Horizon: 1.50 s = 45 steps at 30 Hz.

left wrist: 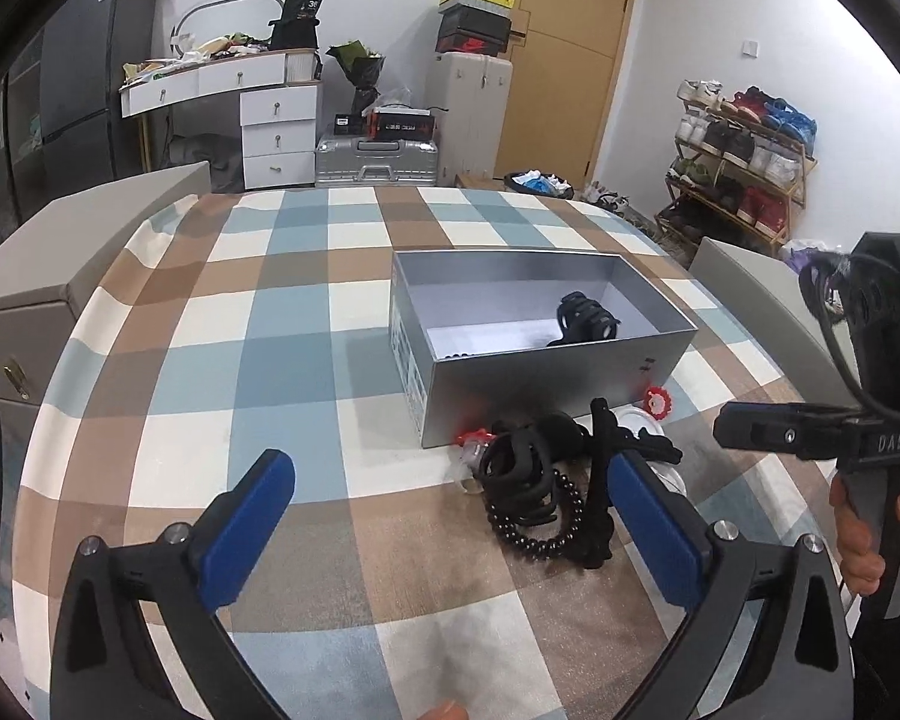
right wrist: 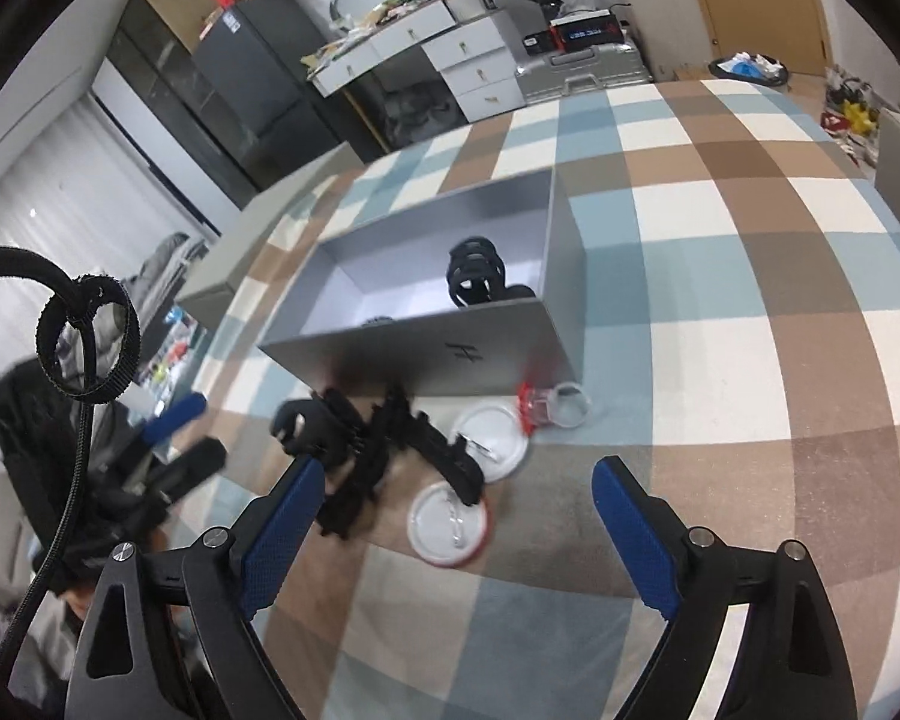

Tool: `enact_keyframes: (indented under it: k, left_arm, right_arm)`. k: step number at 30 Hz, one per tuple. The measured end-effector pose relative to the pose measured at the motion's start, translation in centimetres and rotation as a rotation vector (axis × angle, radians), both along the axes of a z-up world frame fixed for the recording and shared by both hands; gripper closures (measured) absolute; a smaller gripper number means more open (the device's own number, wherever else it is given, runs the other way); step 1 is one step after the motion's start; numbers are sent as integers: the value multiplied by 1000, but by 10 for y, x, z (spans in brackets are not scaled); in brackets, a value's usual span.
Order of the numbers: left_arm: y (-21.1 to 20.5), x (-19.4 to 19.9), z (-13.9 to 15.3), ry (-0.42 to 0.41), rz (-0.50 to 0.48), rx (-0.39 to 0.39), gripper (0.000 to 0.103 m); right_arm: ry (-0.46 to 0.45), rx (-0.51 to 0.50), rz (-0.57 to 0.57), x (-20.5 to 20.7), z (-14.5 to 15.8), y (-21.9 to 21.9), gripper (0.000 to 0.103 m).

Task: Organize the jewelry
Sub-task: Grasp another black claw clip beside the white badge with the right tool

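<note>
Nearest the left wrist camera, the left gripper [left wrist: 450, 516] stands with its jaws spread wide and nothing between them, its two blue pads [left wrist: 246, 528] above the checked tablecloth [left wrist: 282, 372]; the right gripper [right wrist: 459, 531] likewise has its jaws spread and holds nothing, two blue pads [right wrist: 282, 528] showing in its own view; a hand [left wrist: 870, 534] grips its handle at the right edge of the left view. Just past the fingertips lies the loose jewelry in a heap on the cloth: one black beaded bracelet [left wrist: 540, 516], one black claw clip [left wrist: 516, 462] touching it, one long black toothed clip [right wrist: 360, 468] beside that, two round white badges with red rims [right wrist: 450, 531] near each other, one clear ring-shaped piece [right wrist: 570, 405] with a red part, and one small red frilled piece [left wrist: 657, 403] close to the box corner; how many more black pieces lie in the heap cannot be told. Behind the heap, touching or nearly so, stands one open grey box [left wrist: 546, 384]; inside it sits one black claw clip [left wrist: 585, 318] near its right end, with a dark beaded bit just showing at the front wall. Beyond the table stand one white desk with drawers [left wrist: 276, 120], one silver suitcase [left wrist: 378, 159] and one shoe rack [left wrist: 744, 162].
</note>
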<state>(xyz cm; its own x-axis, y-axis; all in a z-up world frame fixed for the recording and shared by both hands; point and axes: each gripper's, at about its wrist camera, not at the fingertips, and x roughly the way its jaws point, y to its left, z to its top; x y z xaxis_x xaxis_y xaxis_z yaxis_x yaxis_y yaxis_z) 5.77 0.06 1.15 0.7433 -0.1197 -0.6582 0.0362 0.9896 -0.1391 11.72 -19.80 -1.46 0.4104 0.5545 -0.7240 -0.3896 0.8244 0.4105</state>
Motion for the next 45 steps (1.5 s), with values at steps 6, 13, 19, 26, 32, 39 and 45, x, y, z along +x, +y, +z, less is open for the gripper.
enact_keyframes:
  k: [6, 13, 19, 26, 32, 39, 45]
  left_arm:
    - [1, -3, -4, 5, -19, 11, 1]
    - [1, -1, -11, 27, -21, 15, 1]
    - [-2, -1, -18, 49, -39, 25, 1]
    - [-8, -1, -23, 71, -64, 43, 1]
    - [-12, -2, -27, 84, -76, 45, 1]
    - [-10, -3, -26, 93, -73, 27, 1]
    - [-10, -3, -26, 95, -69, 22, 1]
  right_arm:
    - [11, 17, 42, -3, -7, 8, 30]
    - [10, -36, 69, -6, -13, 21, 48]
    - [21, -36, 98, -8, -19, 27, 51]
    - [-6, -33, 95, -9, -18, 29, 51]
    - [-29, -46, 77, -6, -21, 30, 62]
    - [-57, -84, 69, -6, -20, 29, 87]
    - [-65, -1, 67, -6, -4, 9, 89]
